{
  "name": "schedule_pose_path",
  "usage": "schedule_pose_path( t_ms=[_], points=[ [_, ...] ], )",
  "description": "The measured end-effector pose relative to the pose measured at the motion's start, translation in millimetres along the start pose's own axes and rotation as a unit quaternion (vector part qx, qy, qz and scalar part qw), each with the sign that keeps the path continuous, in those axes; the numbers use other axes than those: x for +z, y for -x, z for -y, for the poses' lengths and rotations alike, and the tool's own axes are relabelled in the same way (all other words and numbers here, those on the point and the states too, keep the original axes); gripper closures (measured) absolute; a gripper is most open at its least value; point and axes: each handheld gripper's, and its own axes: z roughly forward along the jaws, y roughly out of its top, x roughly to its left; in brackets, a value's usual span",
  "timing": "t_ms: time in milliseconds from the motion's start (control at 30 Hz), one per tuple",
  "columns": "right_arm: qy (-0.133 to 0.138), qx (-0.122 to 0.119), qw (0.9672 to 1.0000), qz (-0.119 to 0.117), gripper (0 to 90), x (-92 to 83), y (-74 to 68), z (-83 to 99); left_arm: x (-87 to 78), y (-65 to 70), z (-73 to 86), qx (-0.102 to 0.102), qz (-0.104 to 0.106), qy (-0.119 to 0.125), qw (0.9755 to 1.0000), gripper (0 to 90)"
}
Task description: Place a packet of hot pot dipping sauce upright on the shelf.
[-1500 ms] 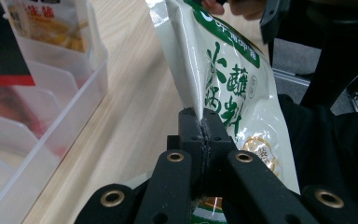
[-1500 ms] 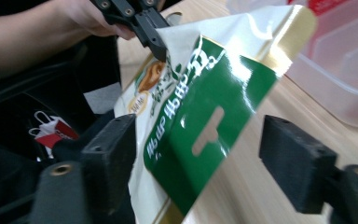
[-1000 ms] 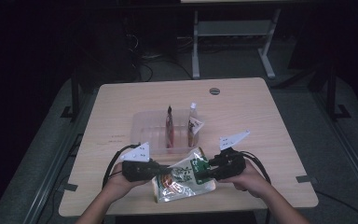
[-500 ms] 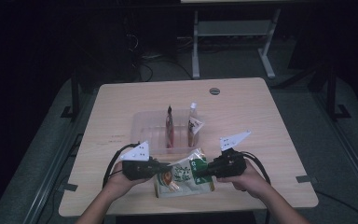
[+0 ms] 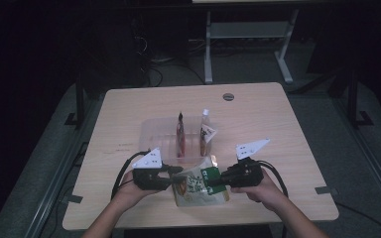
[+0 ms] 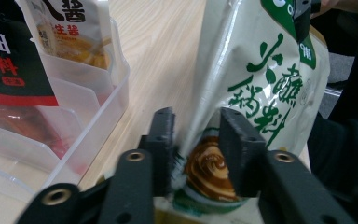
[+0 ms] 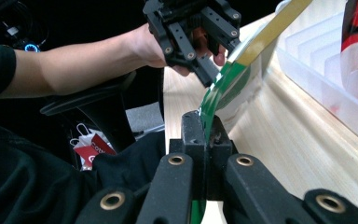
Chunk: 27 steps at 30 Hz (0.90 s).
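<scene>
Green-and-white sauce pouch [image 5: 202, 184] is hanging just in front of the clear bin [image 5: 151, 134], not in a slot yet. Right gripper [image 7: 207, 132] is pinching its edge; left gripper [image 6: 196, 140] has just been opening, pouch between its loosened jaws.

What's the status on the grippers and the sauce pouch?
Right gripper clamped on green pouch edge. Left gripper jaws just opened, pouch corner between them, unpinched. Clear bin with two packets close behind, not blocking.
</scene>
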Motion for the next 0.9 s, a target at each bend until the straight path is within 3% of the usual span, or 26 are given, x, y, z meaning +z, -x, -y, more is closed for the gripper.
schedule_pose_path(
  t_ms=[200, 400, 633, 900],
  points=[
    [0.02, -0.003, 0.9998, -0.002, 90.0, -4.2, -1.2, -2.0, 0.1, 1.4, 1.2, -0.011, -0.013, -0.005, 0.9998, 41.7],
    [0.027, -0.015, 0.9995, 0.002, 90.0, -8.8, -6.1, -6.8, -0.7, 2.8, 1.5, -0.021, -0.015, -0.01, 0.9996, 30.0],
    [0.025, -0.04, 0.9988, 0.01, 90.0, -9.3, -12.9, -14.4, -4.7, 7.5, 2.0, -0.031, -0.009, -0.028, 0.9991, 19.2],
    [0.031, -0.058, 0.9977, 0.019, 90.0, -12.3, -15.8, -24.8, -18.3, 12.7, 15.9, -0.038, -0.02, -0.04, 0.9983, 16.1]
  ],
)
